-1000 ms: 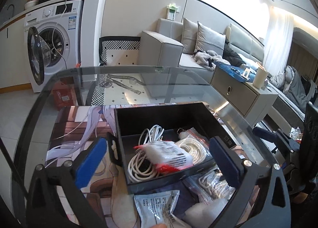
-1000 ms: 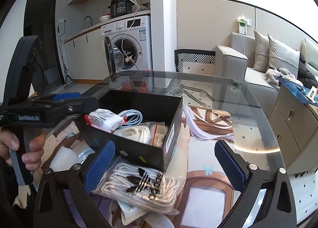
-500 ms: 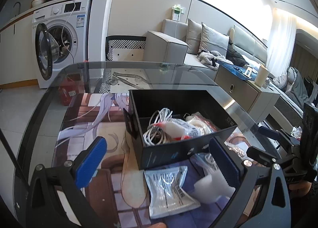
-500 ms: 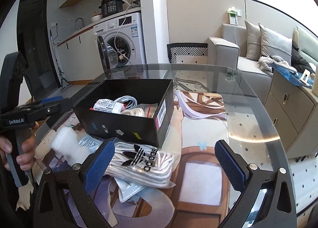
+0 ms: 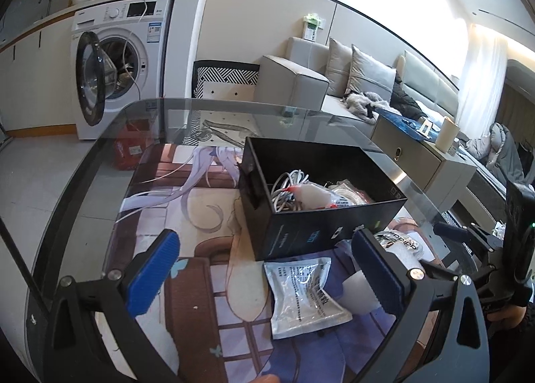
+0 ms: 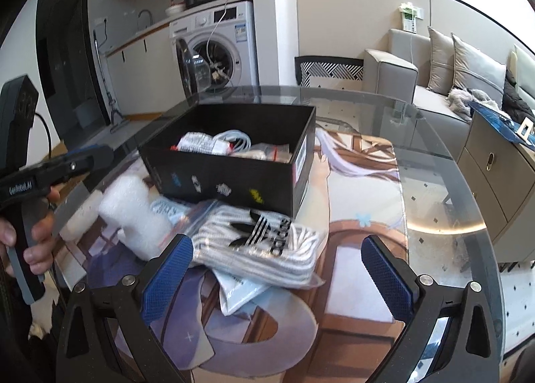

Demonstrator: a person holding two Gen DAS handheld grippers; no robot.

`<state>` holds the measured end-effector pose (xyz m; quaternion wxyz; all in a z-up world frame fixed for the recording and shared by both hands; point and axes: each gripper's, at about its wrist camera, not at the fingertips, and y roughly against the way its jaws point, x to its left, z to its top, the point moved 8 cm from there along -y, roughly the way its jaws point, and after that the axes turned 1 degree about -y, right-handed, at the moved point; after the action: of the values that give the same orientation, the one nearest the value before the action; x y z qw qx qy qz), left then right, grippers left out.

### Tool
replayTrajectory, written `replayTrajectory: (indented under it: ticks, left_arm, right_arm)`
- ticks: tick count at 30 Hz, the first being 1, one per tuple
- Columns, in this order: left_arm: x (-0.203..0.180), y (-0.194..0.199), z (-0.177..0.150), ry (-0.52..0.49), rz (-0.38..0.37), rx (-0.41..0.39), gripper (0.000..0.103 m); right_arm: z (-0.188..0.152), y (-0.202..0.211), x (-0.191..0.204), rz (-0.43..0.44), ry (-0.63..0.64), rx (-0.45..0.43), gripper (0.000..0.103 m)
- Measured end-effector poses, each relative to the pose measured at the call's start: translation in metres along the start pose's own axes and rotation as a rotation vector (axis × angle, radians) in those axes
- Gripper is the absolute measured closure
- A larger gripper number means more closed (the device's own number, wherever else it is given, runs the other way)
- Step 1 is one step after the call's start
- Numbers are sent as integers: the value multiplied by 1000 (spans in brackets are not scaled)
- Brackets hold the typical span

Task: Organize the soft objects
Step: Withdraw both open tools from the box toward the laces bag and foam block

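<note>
Both tools gaping, empty: right tool [image 6: 277, 277] poised over bagged Adidas laces [image 6: 264, 246], left tool [image 5: 267, 269] above foil pouch [image 5: 306, 296], black box [image 6: 230, 165] just beyond for stowing.

Black box [image 6: 234, 179] behind bagged socks [image 6: 264, 242]; bare mat [image 6: 361, 242] rightward.

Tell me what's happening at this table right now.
A person holds both grippers open and empty over a glass table. The black box already holds cables and packets. Beside it on the mat lie the bagged adidas item, a white foam piece and a silver pouch, none yet boxed.
</note>
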<state>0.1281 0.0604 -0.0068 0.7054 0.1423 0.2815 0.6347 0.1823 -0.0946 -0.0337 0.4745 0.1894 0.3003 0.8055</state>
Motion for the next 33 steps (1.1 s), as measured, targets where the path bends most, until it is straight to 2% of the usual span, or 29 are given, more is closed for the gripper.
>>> replayTrajectory:
  ticks: [7, 11, 17, 24, 29, 33]
  left_arm:
    - [5, 0, -4, 7, 4, 8, 0]
    - [6, -2, -5, 8, 3, 14, 0]
    - [4, -7, -8, 2, 3, 27, 0]
    - [1, -10, -9, -1, 2, 33, 0]
    - [3, -11, -11, 6, 7, 40, 0]
    - [5, -12, -12, 9, 8, 43, 0]
  right_arm:
    - [-9, -6, 0, 2, -12, 17, 1]
    - [-5, -4, -1, 6, -14, -9, 1]
    - [1, -12, -2, 23, -40, 8, 1]
    - [13, -25, 12, 58, -13, 18, 1]
    - [11, -47, 10, 14, -4, 91, 1]
    - [4, -57, 7, 34, -42, 134, 1]
